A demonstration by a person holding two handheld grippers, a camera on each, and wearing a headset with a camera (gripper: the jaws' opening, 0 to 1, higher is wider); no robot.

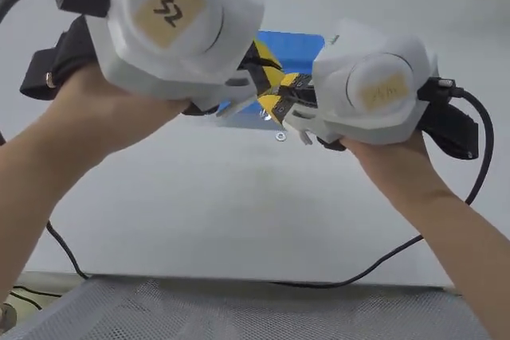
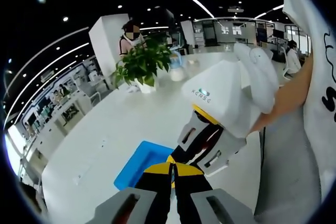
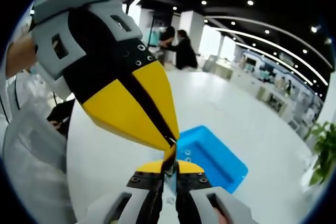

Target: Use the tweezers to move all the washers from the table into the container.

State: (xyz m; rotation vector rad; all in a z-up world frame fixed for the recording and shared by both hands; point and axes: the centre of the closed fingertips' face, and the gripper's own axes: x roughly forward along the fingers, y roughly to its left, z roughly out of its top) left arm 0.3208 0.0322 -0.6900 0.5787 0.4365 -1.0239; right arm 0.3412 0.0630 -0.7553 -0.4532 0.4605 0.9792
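Fingers [image 2: 157,170] of the left gripper [image 2: 171,174] and right gripper [image 3: 169,170] are closed, tip to tip; if tweezers are between, I cannot tell. One washer [image 1: 280,137] lies on the table [image 1: 239,197] near these tips, beside the blue container [image 1: 303,44].

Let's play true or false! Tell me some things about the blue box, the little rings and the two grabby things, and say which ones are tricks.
1. The container is blue. True.
2. A washer lies on the white table. True.
3. The green plant sits inside the container. False: it stands far behind, outside the container.
4. The left tongs and the right tongs are far apart. False: their yellow tips almost meet.
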